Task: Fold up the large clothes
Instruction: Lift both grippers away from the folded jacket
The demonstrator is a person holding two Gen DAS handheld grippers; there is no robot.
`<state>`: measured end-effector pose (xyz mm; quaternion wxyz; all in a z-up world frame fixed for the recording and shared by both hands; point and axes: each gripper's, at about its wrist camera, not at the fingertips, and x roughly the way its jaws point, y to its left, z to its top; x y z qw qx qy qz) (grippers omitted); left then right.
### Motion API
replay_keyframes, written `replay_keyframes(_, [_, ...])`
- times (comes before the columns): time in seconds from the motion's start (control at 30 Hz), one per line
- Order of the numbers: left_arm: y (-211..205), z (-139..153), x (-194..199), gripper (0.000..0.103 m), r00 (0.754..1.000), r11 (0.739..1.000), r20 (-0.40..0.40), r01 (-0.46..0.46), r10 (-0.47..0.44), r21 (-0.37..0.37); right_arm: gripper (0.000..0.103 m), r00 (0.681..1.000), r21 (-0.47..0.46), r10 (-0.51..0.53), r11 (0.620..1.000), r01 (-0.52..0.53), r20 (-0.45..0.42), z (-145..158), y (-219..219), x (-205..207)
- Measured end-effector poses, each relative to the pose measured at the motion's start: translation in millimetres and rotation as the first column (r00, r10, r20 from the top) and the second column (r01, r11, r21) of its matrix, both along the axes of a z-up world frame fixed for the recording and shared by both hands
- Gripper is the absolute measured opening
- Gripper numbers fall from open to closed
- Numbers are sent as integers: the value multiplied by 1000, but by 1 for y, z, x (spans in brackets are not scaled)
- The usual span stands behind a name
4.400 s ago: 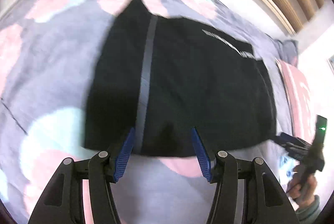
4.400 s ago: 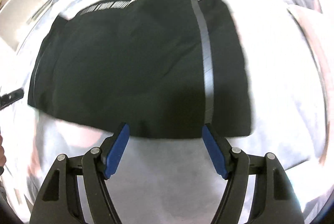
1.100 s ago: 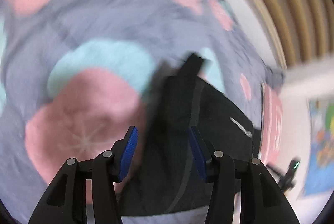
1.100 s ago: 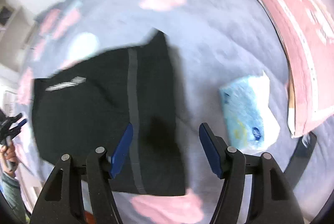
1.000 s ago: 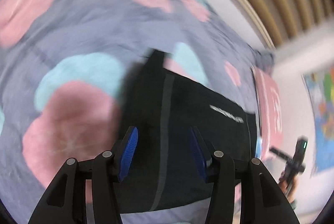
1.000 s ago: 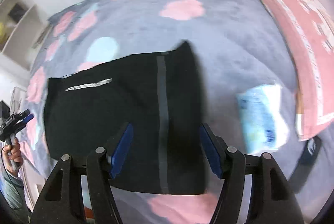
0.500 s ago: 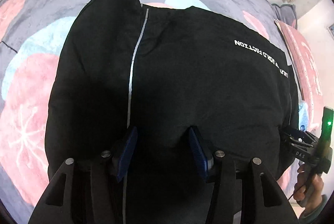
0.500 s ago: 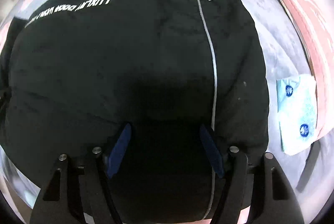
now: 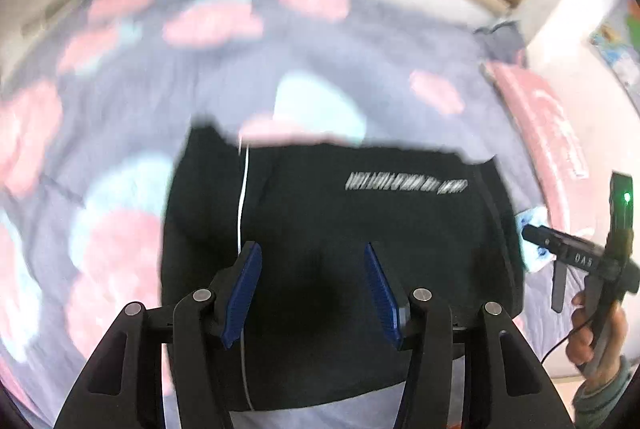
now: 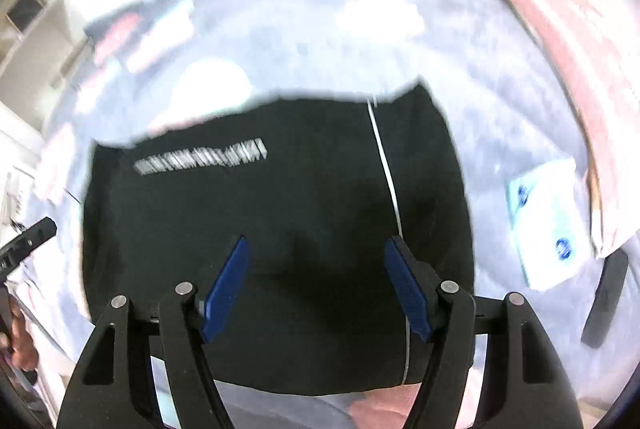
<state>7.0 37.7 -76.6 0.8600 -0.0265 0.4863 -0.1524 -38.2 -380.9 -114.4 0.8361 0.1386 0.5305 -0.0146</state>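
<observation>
On the grey bedspread with pink and pale blue blotches [image 9: 132,133], your folded black garment [image 9: 340,229] lies flat, its white lettering [image 9: 406,183] blurred beyond reading. Your left gripper [image 9: 312,289] and right gripper [image 10: 316,287] both hover released above it, pads clear of the cloth.

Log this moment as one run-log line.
garment: black garment folded flat on bed cover | left gripper: open, empty | right gripper: opening, empty | tissue pack: beside garment

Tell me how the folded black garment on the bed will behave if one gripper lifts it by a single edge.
The black garment is soft cloth lying in flat layers on the bedspread, so it will probably droop and the fold will come apart. It looks thick and broad, so likely heavyish for one pinch. It should not roll or slide far on the fabric cover.
</observation>
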Motion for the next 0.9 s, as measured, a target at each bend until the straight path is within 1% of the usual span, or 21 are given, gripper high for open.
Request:
replay_keyframes(0.03, [-2, 20, -6, 54, 998, 1000, 59, 19, -18, -6, 73, 1000, 2, -1, 1000, 1, 18, 11, 2, -4])
replay_keyframes(0.1, [-16, 47, -7, 55, 992, 1000, 127, 7, -8, 13, 73, 997, -5, -4, 1000, 5, 74, 46, 8, -7])
replay_keyframes(0.13, [-20, 63, -12, 55, 987, 999, 162, -4, -1, 33, 75, 995, -13, -4, 1000, 5, 100, 57, 21, -7])
replay_keyframes(0.2, [-38, 81, -17, 58, 979, 998, 203, -28, 15, 61, 78, 988, -41, 11, 999, -4, 157, 77, 36, -10])
replay_keyframes(0.27, [-45, 98, -26, 58, 968, 995, 248, -64, 44, 74, 79, 978, -92, 36, 996, -17, 206, 92, 48, -13])
replay_keyframes(0.33, [-46, 110, -31, 58, 960, 993, 272, -95, 71, 75, 79, 973, -115, 54, 993, -29, 225, 101, 62, -11])
replay_keyframes(0.4, [-44, 121, -40, 58, 946, 989, 309, -126, 97, 75, 79, 967, -109, 71, 993, -45, 245, 112, 71, -19])
replay_keyframes(0.43, [-45, 127, -44, 58, 939, 986, 327, -141, 105, 87, 79, 964, -102, 75, 994, -51, 254, 116, 74, -21])
replay_keyframes(0.5, [-47, 138, -55, 58, 932, 984, 346, -152, 110, 97, 80, 957, -95, 84, 994, -60, 278, 129, 80, -28])
replay_keyframes(0.57, [-52, 142, -61, 58, 921, 981, 374, -163, 112, 107, 81, 954, -115, 90, 992, -59, 287, 135, 89, -32])
replay_keyframes(0.6, [-53, 144, -65, 58, 910, 977, 394, -183, 126, 110, 81, 954, -120, 93, 991, -61, 284, 136, 93, -32])
replay_keyframes(0.63, [-53, 145, -69, 58, 896, 972, 418, -213, 152, 102, 81, 956, -118, 99, 991, -69, 277, 135, 97, -32])
replay_keyframes(0.67, [-52, 144, -72, 58, 887, 969, 427, -231, 174, 86, 81, 957, -112, 102, 991, -73, 271, 134, 101, -32])
replay_keyframes(0.73, [-53, 139, -72, 58, 894, 969, 406, -237, 192, 64, 81, 961, -100, 102, 992, -79, 257, 129, 106, -33])
replay_keyframes(0.9, [-57, 123, -65, 58, 918, 961, 339, -255, 206, 106, 80, 969, -111, 114, 990, -91, 218, 116, 111, -31])
